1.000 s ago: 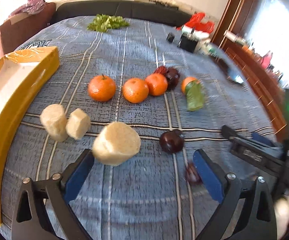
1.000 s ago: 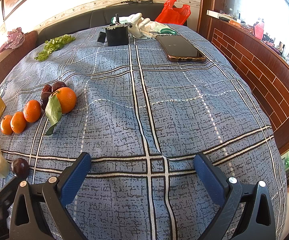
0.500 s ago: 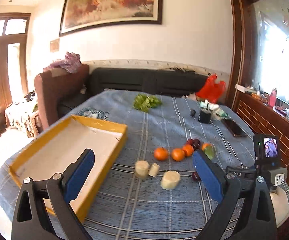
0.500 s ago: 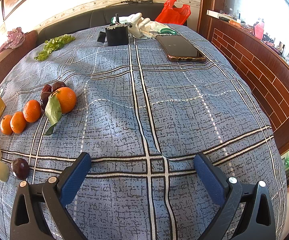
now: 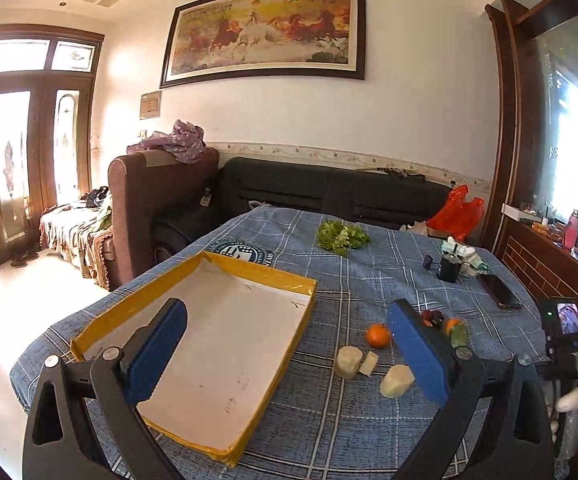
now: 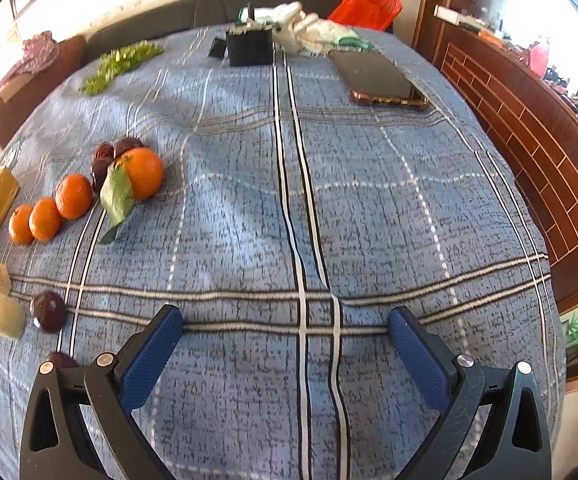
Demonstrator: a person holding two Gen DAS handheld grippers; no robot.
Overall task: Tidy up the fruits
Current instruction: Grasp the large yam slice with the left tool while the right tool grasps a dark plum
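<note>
1. Left gripper (image 5: 287,354) is spread wide and holds nothing, raised over the yellow tray (image 5: 137,308).
2. Right gripper (image 6: 287,350) is also spread, empty, low over the cloth (image 6: 369,216).
3. Oranges (image 6: 73,196), dark fruits (image 6: 49,312) and pale chunks (image 6: 5,314) lie on the cloth beside the tray.
4. The cloth's round emblem (image 5: 245,255) carries lettering too small to read.

A framed horse painting (image 5: 263,34) hangs on the white wall (image 5: 409,120) above a dark sofa (image 5: 329,196). Sunlit glass doors (image 5: 13,168) stand left; wood panelling (image 5: 545,272) runs right.
</note>
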